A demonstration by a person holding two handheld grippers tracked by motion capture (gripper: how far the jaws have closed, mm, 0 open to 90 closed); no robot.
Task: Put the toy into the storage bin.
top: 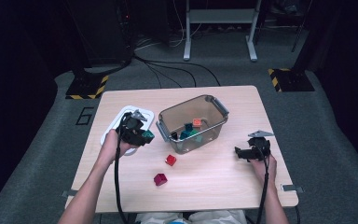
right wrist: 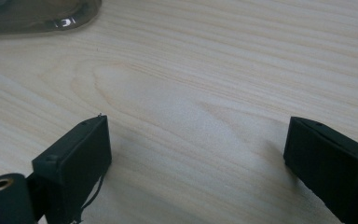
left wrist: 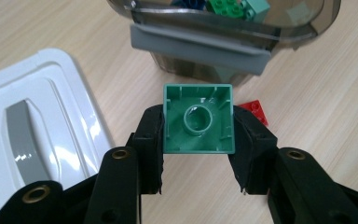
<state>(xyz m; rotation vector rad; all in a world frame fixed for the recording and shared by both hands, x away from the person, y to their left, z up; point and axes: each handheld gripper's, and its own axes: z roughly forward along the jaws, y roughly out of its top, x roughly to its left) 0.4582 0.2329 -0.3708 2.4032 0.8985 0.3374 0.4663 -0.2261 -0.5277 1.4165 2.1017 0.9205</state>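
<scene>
My left fingers point(left wrist: 198, 140) clench a green square plastic brick point(left wrist: 198, 119), hollow underside with round tube facing me, lifted off the pale wooden surface point(top: 214, 172) beside the smoky clear plastic bin point(left wrist: 223, 42), whose top is cut off. My right fingers point(right wrist: 196, 149) are spread, gripping nothing, over bare wood grain.

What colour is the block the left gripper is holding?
Green. The block shows best in the left gripper view, pinched between the left gripper jaws.
</scene>
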